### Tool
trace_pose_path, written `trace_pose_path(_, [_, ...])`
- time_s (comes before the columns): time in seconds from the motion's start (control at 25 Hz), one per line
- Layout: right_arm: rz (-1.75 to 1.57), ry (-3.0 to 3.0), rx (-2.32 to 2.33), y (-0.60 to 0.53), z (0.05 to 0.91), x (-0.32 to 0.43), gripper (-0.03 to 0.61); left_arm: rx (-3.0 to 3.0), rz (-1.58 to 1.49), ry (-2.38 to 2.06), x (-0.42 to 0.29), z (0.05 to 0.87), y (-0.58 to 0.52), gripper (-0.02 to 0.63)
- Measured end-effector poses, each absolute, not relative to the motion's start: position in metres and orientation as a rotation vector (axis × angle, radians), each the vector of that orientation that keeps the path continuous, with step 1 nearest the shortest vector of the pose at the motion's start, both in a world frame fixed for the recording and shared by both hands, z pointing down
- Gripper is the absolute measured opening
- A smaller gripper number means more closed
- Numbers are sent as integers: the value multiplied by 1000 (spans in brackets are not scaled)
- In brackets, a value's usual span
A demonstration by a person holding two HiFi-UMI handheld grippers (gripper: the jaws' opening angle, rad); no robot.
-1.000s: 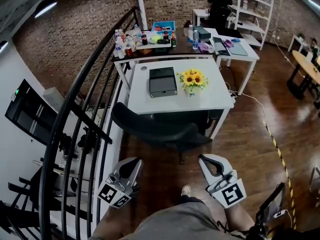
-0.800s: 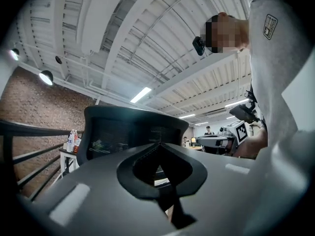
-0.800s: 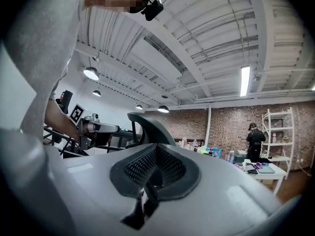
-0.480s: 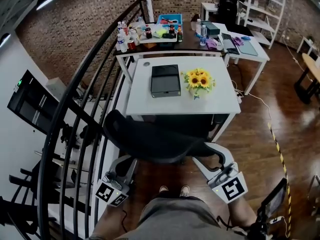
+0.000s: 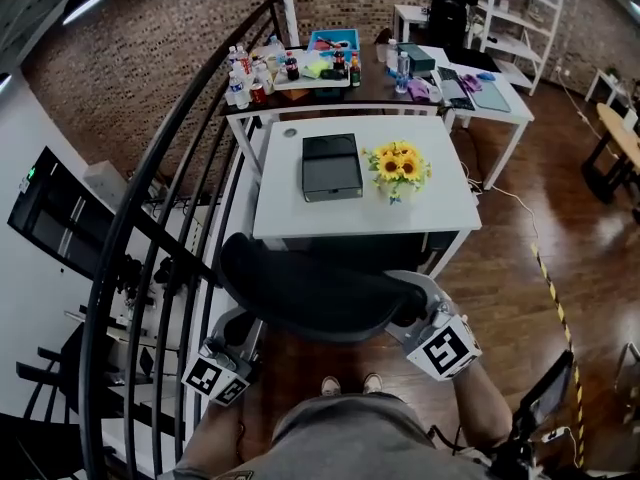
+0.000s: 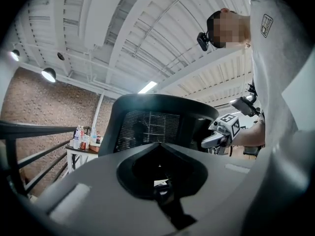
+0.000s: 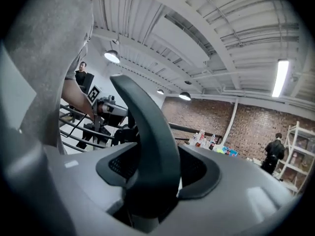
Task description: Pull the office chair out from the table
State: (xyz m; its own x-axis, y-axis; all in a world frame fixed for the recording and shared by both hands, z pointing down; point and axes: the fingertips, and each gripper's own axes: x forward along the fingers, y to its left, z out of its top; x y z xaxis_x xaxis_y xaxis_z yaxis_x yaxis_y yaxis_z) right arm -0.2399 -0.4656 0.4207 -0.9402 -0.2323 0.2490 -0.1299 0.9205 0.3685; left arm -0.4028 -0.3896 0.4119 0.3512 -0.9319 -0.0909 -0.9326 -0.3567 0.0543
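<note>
As its jaws opened, right gripper (image 5: 412, 303) reached office chair (image 5: 305, 286).

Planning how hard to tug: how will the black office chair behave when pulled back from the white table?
The office chair probably slides easily over the glossy wood floor; its base is hidden, so casters are a guess. The mesh backrest may flex or recline before the rest follows.

In head view the tips of the left gripper (image 5: 236, 336) and the right gripper (image 5: 422, 310), jaws just opened round the chair (image 5: 320, 290) back, are hidden behind it; seat and base beyond the fingers are covered.
</note>
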Motion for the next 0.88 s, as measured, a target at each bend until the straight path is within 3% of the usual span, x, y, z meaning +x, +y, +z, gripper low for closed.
trace_pose_path(0.08, [-541, -2769, 198, -462, 423, -245, 170, -2571, 167, 1786, -409, 413, -391, 5])
trace_pose_path(0.16, [-542, -2776, 131, -458, 424, -246, 142, -2561, 165, 1793, -415, 413, -393, 5])
trace_pose_path(0.88, [-485, -2777, -118, -480, 425, -176, 127, -2504, 108, 1768, -447, 401, -423, 5])
